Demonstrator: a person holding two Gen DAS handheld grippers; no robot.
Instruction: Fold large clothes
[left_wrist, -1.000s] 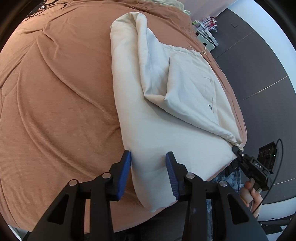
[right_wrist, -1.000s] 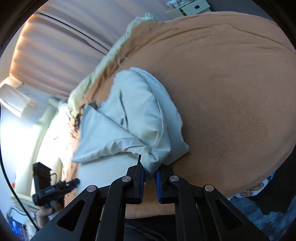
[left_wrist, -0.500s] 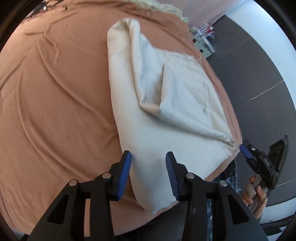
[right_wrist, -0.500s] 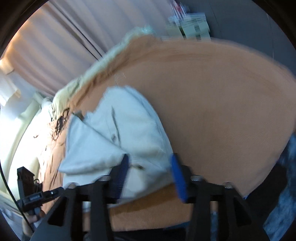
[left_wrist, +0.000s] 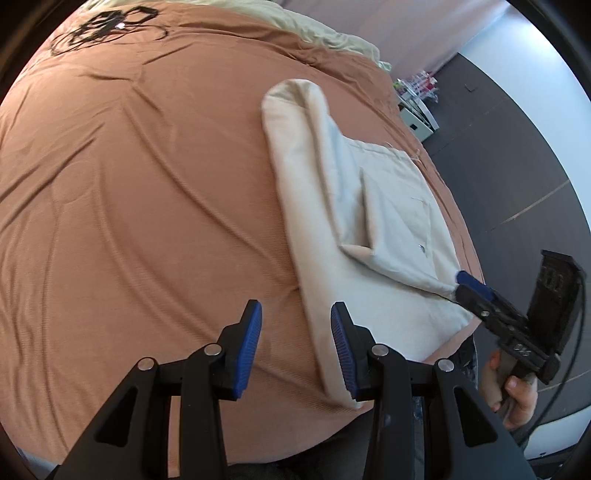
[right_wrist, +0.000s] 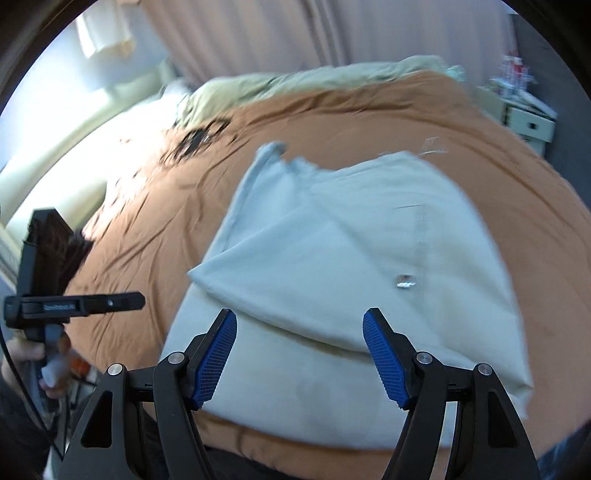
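Note:
A cream garment (left_wrist: 369, 229) lies partly folded on the orange-brown bed cover (left_wrist: 129, 203), with a flap doubled over its right half. My left gripper (left_wrist: 295, 343) is open above the bed cover at the garment's near-left edge, its right finger over the hem and nothing held. In the right wrist view the garment (right_wrist: 351, 258) fills the middle. My right gripper (right_wrist: 301, 354) hovers over its near edge, jaws opening wide, the pads clear of the cloth. The right gripper (left_wrist: 463, 288) also shows at the flap's near corner, and the left gripper (right_wrist: 138, 300) shows at the left, held in a hand.
A tangle of black cable (left_wrist: 103, 26) lies far back on the bed. Pale green bedding (left_wrist: 325, 33) is bunched at the far end. A white drawer unit (right_wrist: 528, 118) stands on the dark floor (left_wrist: 517, 166) to the right. Curtains (right_wrist: 295, 33) hang behind.
My right gripper let go of the garment's corner, opened wide, rolled upright and drew up and back. My left gripper shifted left, so the garment edge now lies at its right finger.

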